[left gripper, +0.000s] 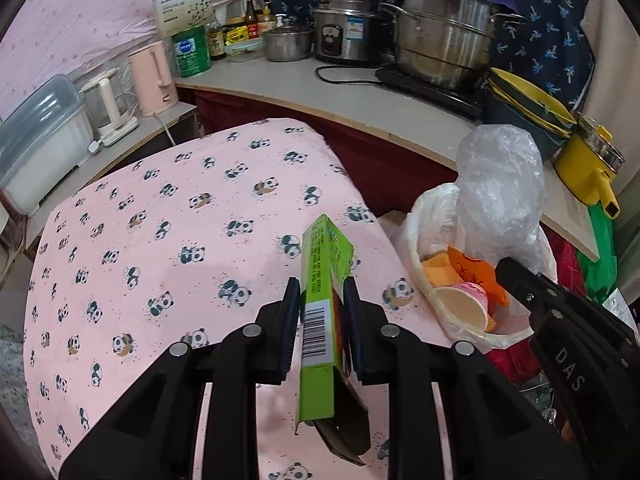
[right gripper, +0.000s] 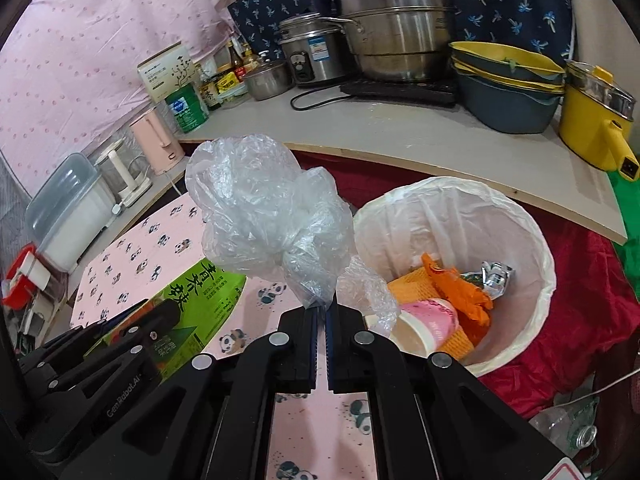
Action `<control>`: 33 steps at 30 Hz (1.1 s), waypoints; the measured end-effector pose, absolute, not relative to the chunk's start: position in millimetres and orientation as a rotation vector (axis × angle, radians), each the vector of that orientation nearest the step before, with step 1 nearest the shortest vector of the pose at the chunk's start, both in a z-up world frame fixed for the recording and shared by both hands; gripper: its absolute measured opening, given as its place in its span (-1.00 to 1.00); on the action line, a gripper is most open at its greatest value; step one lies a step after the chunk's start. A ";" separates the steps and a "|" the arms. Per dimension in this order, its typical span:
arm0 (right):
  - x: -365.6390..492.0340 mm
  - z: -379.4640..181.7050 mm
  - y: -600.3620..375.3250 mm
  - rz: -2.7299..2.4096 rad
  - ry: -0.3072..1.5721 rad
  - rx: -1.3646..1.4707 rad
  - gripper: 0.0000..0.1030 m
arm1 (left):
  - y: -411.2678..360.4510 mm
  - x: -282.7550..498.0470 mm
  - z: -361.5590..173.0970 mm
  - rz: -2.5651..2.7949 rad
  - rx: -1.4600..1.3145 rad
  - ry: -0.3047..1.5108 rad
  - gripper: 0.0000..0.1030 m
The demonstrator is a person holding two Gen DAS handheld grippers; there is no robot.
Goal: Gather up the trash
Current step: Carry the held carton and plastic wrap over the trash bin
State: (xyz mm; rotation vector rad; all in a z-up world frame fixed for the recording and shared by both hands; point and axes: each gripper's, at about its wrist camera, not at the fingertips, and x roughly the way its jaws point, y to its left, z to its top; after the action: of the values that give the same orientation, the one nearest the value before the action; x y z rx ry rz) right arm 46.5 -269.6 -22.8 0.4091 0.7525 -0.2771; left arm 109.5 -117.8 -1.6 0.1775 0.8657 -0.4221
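The left gripper [left gripper: 322, 320] is clamping a green cardboard box [left gripper: 320, 312] edge-on between its pads, jaws narrowed to the box's thin width, holding it above the panda-print tablecloth [left gripper: 160, 240]. This grip on the flat faces appears chosen to keep the empty, open-ended carton from twisting.

The right gripper [right gripper: 322, 320] is pinching a crumpled clear plastic bag [right gripper: 264, 208] by its gathered neck, jaws nearly closed, with the bulk of the bag billowing upward ahead of the fingers. It is hanging just beside the near rim of the lined trash bin [right gripper: 520, 216], not yet over the opening.

The bin is sitting to the right of the table, below the countertop edge [right gripper: 440, 168], and is already holding a pink paper cup [right gripper: 428, 320], orange wrappers [right gripper: 460, 292] and crumpled foil [right gripper: 496, 276]. Its mouth is standing wide with ample free room inside.

Judgement: both items are awaiting release; the right load is nearer, and the left gripper would need to clear the right one first.
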 end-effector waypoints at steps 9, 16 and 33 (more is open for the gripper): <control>11.0 -25.5 -326.4 -0.383 0.720 0.479 -0.93 | -180.1 85.6 3.9 -0.528 0.259 0.835 -0.58; -8.8 -31.5 -361.0 -0.453 0.703 0.523 -0.93 | -220.7 74.2 0.2 -0.592 0.308 0.831 -0.58; -20.6 -52.4 -399.3 -0.520 0.717 0.573 -0.93 | -269.5 75.1 -21.6 -0.658 0.369 0.853 -0.57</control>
State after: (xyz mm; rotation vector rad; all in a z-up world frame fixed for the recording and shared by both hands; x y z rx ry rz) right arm -20.6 -399.3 -52.4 0.5735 0.7171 -0.5198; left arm 75.1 -269.5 -21.6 0.3691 0.8532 -0.6579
